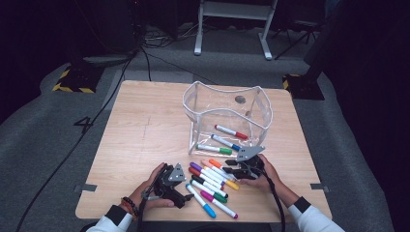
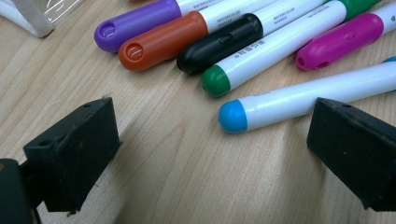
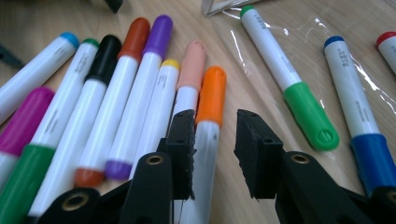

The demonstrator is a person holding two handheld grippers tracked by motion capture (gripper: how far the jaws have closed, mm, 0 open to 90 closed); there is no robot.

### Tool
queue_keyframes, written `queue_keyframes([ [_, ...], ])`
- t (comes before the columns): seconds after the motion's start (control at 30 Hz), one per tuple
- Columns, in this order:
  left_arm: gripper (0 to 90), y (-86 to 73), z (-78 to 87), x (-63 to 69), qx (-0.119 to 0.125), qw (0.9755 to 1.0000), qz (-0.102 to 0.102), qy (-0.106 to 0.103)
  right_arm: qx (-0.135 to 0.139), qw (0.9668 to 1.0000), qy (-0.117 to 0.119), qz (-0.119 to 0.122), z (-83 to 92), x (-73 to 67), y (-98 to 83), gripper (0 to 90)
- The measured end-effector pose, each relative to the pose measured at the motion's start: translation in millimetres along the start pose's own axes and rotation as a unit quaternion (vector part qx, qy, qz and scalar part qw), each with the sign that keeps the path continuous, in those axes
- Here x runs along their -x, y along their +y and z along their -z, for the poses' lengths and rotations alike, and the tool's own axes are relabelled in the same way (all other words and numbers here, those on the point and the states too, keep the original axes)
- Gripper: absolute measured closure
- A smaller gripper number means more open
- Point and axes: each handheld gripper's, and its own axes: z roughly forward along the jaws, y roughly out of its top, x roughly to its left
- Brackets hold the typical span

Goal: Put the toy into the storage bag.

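Wooden tabletop (image 1: 145, 135), near edge: my right claw (image 3: 215, 140) straddles the orange marker (image 3: 208, 121), jaws not yet gripping. Light, stiff, slick plastic; I'd pinch mid-barrel, below the cap. My left claw (image 2: 210, 144) rests released beside the row.

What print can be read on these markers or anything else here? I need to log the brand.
"WATERCOLOUR MARKER": small grey print on the white barrel of the orange-capped marker, only just readable.
Print on the black-capped marker, green marker and blue marker: too small or blurred to read.
No brand name is legible.
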Motion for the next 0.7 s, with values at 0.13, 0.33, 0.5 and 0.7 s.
queue_keyframes([
  [0.13,2.6,-0.2,0.2,0.3,-0.001,1.0000,0.002,0.002,-0.015,0.9998,0.004,-0.013,-14.2,4.6,2.2,66.6],
  [0.33,2.6,-0.1,0.1,0.2,-0.001,1.0000,0.001,0.001,-0.019,0.9995,0.010,-0.022,-24.1,9.3,-0.2,66.6],
  [0.5,2.5,-0.1,0.0,0.1,0.000,1.0000,0.001,0.000,-0.013,0.9996,0.005,-0.026,-18.2,10.8,-6.8,73.9],
  [0.7,2.5,0.1,-0.1,0.0,0.000,1.0000,0.000,0.000,0.002,0.9995,0.006,-0.032,2.9,18.1,-18.9,74.1],
])
